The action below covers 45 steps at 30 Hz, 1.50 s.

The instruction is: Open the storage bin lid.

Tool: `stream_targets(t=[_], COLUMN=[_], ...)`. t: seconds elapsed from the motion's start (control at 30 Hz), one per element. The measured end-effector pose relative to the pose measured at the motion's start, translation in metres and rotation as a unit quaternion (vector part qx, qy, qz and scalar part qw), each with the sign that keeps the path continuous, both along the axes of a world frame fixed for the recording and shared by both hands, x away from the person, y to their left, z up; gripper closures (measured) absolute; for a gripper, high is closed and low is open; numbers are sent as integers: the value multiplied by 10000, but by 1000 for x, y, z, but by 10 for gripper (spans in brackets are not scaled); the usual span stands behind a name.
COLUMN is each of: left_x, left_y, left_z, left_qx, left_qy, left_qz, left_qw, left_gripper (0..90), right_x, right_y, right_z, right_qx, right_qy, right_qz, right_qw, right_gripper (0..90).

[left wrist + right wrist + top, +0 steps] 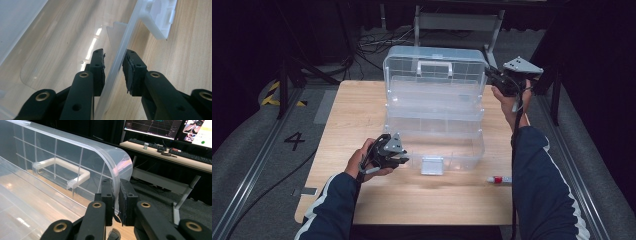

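Note:
A clear plastic toolbox (434,135) stands open on the wooden table (352,115), its inner trays stepped back toward the raised lid (412,62). My left gripper (403,158) is at the base's front left; in the left gripper view its jaws (114,53) are shut on the thin front wall (130,27), one jaw inside and one outside. My right gripper (488,71) is held up at the lid's right corner; in the right gripper view it (115,182) is shut on the lid's curved rim (110,152). The lid's handle (62,170) sits further along.
The box's white latch (432,165) (160,17) hangs at the front middle. A small tube with a red cap (498,179) lies on the table at the front right. Beyond the far edge are cables and a metal frame (457,20); a desk with keyboards (175,152) stands behind the lid.

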<state>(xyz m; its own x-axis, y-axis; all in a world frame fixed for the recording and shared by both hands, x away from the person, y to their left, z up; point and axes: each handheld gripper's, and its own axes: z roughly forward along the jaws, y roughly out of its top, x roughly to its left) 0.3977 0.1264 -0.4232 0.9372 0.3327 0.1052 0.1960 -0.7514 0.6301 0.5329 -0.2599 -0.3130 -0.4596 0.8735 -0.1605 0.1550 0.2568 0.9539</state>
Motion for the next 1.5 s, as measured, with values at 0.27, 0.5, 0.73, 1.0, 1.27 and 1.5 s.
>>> stream_targets(t=[0.27, 0.5, 0.73, 1.0, 1.27, 1.5], left_x=[1, 1, 0, 0, -2, -2], left_y=[1, 2, 1, 0, 0, 0], left_z=[0, 0, -1, 0, 0, -1], left_qx=[-85, -103, -111, -45, -44, -88], left_qy=[27, 46, 64, 38, 1, -1], left_qz=[-26, -36, -35, -51, -24, -18], left_qw=[10000, 9999, 9999, 10000, 10000, 10000], left_gripper=[718, 720, 723, 727, 723, 721], right_x=[12, 26, 45, 60, 68, 77], right_y=[-1, 0, 1, 2, 5, 6], right_z=[0, 0, -2, -7, -10, -13], right_qx=[8, 9, -6, 11, -30, -97], right_qy=[114, 289, 498, 614, 696, 807], right_qz=[20, -2, -67, -124, -183, -226], right_qw=[9999, 9996, 9987, 9980, 9974, 9964], right_gripper=[831, 828, 826, 823, 822, 820])
